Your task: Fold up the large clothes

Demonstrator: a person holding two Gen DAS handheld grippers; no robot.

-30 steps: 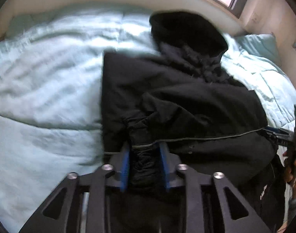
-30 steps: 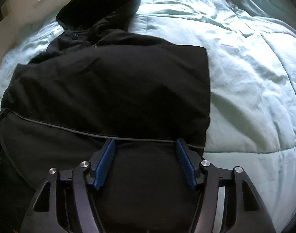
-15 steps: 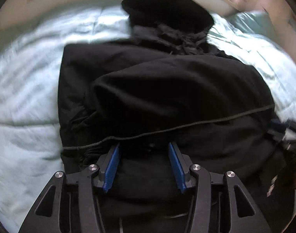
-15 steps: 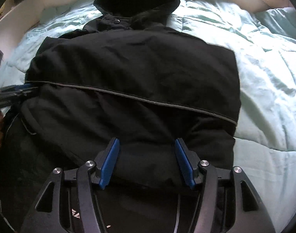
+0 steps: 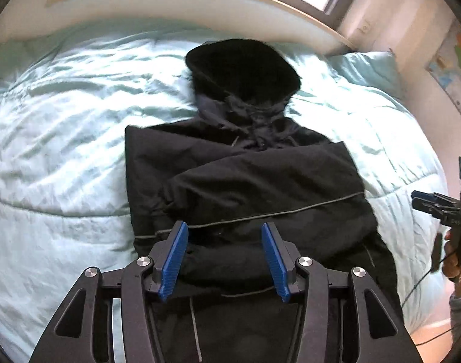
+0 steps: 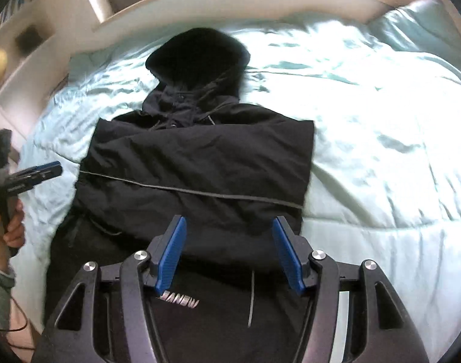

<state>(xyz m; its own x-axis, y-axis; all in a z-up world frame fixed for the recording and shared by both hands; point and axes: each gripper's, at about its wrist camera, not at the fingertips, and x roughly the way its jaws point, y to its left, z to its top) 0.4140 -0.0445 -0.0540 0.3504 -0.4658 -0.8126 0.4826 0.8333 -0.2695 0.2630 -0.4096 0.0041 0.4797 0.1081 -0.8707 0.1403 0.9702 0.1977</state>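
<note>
A black hooded jacket [image 5: 248, 187] lies on a pale turquoise quilt, hood [image 5: 242, 69] pointing away, both sides folded in over the middle. A thin grey seam crosses the folded part. My left gripper [image 5: 224, 257] is open and empty, raised above the jacket's near part. My right gripper [image 6: 228, 251] is also open and empty above the near part of the jacket [image 6: 200, 163]. The right gripper shows at the right edge of the left wrist view [image 5: 433, 204]. The left gripper shows at the left edge of the right wrist view [image 6: 33, 175].
The quilt [image 5: 54, 151] covers a bed with a curved pale headboard [image 5: 182, 0] at the far side. A pillow [image 5: 366, 69] lies at the far right. A shelf unit [image 6: 15, 54] stands left of the bed. A cable hangs near the bed's right edge.
My left gripper has let go of the bunched jacket fabric and opened. Both grippers have pulled back and up, away from the jacket. The jacket now lies folded with both sides in.
</note>
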